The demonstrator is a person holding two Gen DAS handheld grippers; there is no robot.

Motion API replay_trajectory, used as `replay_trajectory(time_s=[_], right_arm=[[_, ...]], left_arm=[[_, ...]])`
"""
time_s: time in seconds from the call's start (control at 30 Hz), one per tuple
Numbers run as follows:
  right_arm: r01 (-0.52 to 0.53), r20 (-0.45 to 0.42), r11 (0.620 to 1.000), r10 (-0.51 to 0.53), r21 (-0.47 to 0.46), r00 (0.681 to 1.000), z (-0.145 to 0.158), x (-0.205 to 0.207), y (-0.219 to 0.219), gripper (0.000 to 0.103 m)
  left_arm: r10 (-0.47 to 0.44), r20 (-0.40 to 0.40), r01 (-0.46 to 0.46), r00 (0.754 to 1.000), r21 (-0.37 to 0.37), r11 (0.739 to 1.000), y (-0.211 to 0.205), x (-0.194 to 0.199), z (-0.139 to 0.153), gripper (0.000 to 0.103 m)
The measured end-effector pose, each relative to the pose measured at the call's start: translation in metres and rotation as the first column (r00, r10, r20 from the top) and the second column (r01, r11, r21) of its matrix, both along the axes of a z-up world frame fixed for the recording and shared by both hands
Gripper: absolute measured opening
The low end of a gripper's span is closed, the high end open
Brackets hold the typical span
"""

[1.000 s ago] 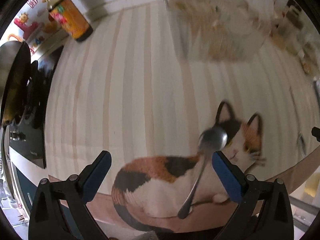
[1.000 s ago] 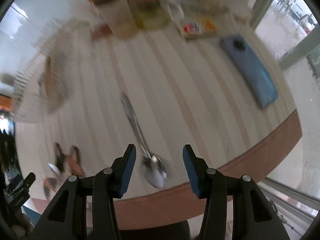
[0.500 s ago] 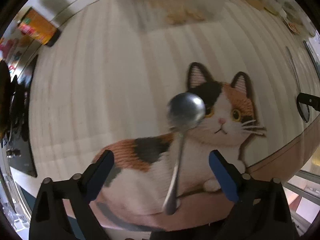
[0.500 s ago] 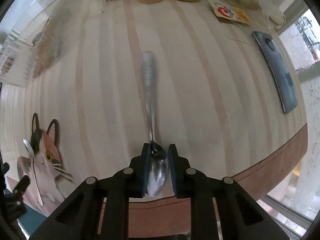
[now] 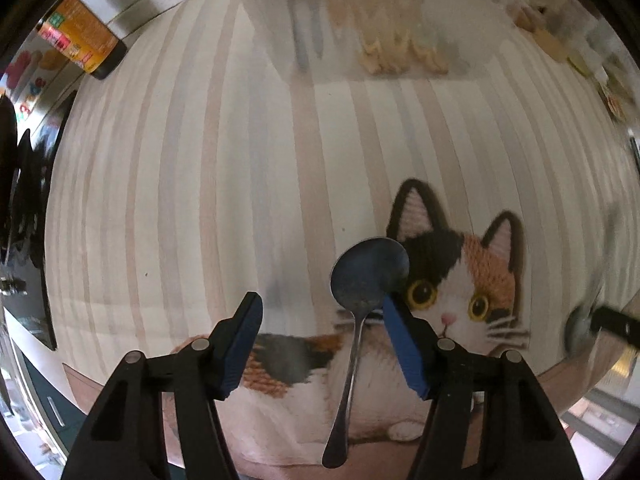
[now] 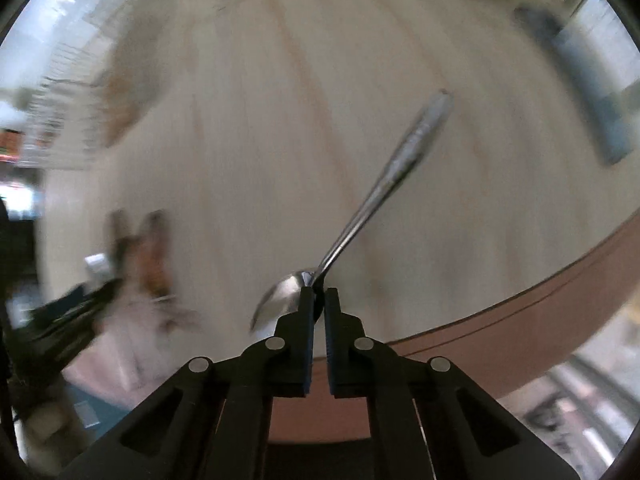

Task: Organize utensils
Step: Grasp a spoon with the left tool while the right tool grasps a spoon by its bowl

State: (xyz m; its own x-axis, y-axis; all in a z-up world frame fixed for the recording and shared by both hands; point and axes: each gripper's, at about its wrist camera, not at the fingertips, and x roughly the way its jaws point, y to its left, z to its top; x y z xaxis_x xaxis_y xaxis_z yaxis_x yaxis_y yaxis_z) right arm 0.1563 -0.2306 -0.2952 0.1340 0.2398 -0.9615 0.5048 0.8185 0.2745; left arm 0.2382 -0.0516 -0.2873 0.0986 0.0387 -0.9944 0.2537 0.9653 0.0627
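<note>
A steel spoon (image 5: pixel 362 312) lies on a cat-shaped mat (image 5: pixel 460 292), bowl away from me, handle toward the table edge. My left gripper (image 5: pixel 320 320) is open and straddles it, its right finger beside the bowl. My right gripper (image 6: pixel 316 300) is shut on the bowl of a second steel spoon (image 6: pixel 384 184), lifted off the striped table, handle pointing up and right. That gripper and spoon show at the right edge of the left wrist view (image 5: pixel 592 320).
A clear organizer tray (image 5: pixel 360 24) with utensils stands at the back of the striped table (image 5: pixel 200 180). A dark sauce bottle (image 5: pixel 84 40) stands at the back left. A blue phone (image 6: pixel 588 92) lies at the right. Jars and packets line the back.
My right gripper closed on the second spoon and lifted it, tilting its handle right. My left gripper narrowed around the spoon on the cat mat.
</note>
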Motion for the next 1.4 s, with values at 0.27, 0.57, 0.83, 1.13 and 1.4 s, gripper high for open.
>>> replay_trajectory(time_s=[0.27, 0.57, 0.83, 1.13, 1.4], right_arm=[[-0.019, 0.007, 1.000, 0.019, 0.012, 1.000, 0.020, 0.002, 0.000, 0.045], [0.018, -0.034, 0.998, -0.021, -0.065, 0.999, -0.018, 0.018, 0.027, 0.051], [-0.166, -0.030, 0.955, 0.164, -0.245, 0.986, -0.010, 0.048, 0.071, 0.006], [-0.049, 0.053, 0.985, 0.059, -0.168, 0.997, 0.035, 0.026, 0.010, 0.000], [-0.090, 0.000, 0.988, 0.091, -0.128, 0.996, 0.036, 0.016, 0.014, 0.036]], left_arm=[[0.046, -0.013, -0.046, 0.999, -0.027, 0.999, 0.015, 0.003, 0.001, 0.060], [0.095, -0.030, -0.096, 0.995, -0.036, 0.995, 0.045, -0.013, -0.002, 0.060], [0.104, -0.024, -0.104, 0.994, -0.027, 0.994, 0.054, -0.021, -0.008, 0.060], [0.069, -0.012, -0.069, 0.998, -0.052, 0.996, 0.060, -0.020, 0.009, 0.060], [0.063, -0.002, -0.063, 0.998, -0.039, 0.997, 0.052, -0.024, 0.011, 0.060]])
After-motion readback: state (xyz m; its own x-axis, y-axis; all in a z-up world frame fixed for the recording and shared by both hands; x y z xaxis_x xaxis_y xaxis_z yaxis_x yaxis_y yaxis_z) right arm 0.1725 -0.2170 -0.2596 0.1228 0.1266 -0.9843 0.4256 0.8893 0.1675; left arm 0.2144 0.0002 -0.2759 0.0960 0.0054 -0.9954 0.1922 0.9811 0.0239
